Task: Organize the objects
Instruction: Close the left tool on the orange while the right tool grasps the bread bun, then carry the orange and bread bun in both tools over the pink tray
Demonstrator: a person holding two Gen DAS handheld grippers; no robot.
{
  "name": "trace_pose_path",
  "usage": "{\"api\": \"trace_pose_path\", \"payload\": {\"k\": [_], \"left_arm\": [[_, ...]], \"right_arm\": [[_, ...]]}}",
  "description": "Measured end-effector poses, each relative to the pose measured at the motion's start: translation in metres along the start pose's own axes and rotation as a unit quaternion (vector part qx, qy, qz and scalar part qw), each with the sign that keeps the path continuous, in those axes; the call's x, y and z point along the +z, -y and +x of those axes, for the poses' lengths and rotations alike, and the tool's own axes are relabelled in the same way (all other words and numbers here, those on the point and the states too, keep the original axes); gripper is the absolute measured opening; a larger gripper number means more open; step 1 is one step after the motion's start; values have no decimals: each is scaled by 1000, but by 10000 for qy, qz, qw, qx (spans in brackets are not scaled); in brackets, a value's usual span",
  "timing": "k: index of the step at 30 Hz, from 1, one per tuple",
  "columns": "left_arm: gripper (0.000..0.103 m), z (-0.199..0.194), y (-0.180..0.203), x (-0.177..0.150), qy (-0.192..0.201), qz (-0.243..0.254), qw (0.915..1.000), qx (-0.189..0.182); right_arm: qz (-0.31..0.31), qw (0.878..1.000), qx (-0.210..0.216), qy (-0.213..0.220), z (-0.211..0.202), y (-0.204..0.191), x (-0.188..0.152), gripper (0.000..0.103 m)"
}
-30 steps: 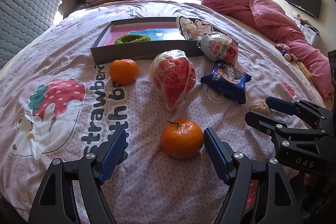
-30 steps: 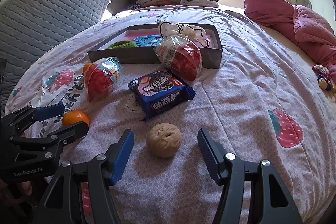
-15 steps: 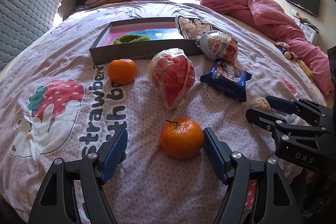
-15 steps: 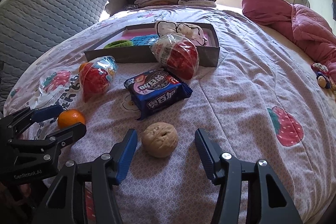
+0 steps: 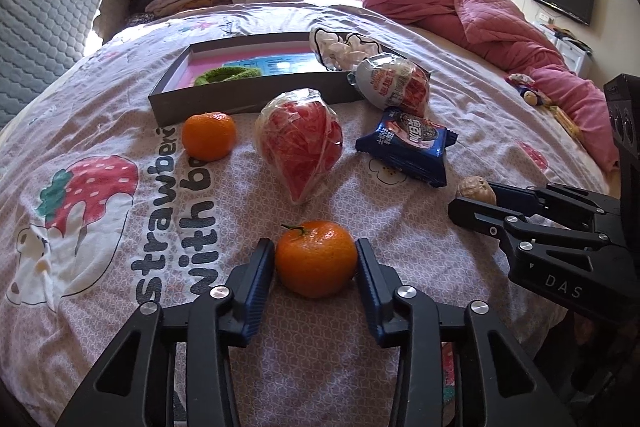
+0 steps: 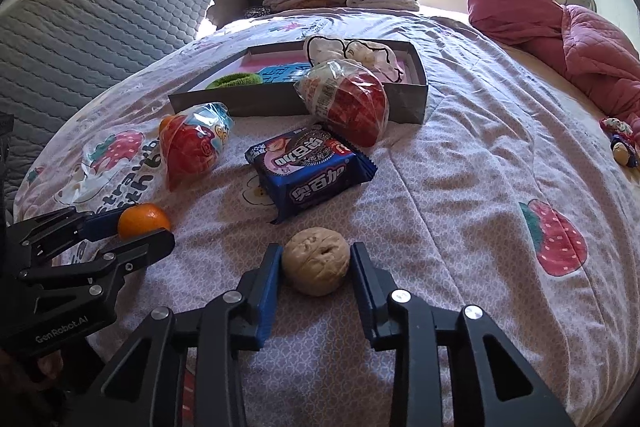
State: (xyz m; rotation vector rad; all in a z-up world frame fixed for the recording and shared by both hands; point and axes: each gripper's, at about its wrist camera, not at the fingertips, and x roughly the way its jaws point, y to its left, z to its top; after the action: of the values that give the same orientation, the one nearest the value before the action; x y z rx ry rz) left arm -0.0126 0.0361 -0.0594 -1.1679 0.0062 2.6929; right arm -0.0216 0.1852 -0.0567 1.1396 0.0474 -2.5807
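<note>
Both grippers have closed in within the last second: the left gripper (image 5: 316, 261) now pinches the near tangerine (image 5: 316, 259) at lower centre, the right gripper (image 6: 317, 261) the walnut (image 6: 316, 261). Both seem ready to lift toward the box (image 5: 240, 99), upper centre.

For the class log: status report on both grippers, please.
Left gripper shut on near stemmed orange tangerine. Right gripper shut on round tan walnut. Both still on the bedspread. Blue biscuit packet lies before the grey tray.
</note>
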Motion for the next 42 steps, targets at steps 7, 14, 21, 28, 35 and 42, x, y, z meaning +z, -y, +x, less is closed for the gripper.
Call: {"api": "trace_pose_path", "payload": {"k": [7, 14, 21, 28, 35, 42], "left_arm": [[39, -4, 0, 0, 37, -17, 10000, -2], [39, -16, -3, 5, 175, -93, 9998, 20], [39, -29, -5, 12, 340, -155, 9993, 21], [39, -37, -11, 20, 496, -216, 9985, 78], [39, -38, -22, 26, 607, -345, 9975, 111], [39, -33, -32, 36, 711, -427, 9964, 146]], "right_arm": [[7, 9999, 6, 130, -8, -1, 2, 35], [-20, 9996, 12, 281, -17, -2, 7, 35], [-67, 9992, 14, 400, -23, -5, 10, 34], [-56, 9986, -1, 519, -28, -5, 13, 34], [-17, 9981, -46, 616, -29, -3, 21, 35], [43, 9974, -108, 716, -26, 4, 33, 35]]}}
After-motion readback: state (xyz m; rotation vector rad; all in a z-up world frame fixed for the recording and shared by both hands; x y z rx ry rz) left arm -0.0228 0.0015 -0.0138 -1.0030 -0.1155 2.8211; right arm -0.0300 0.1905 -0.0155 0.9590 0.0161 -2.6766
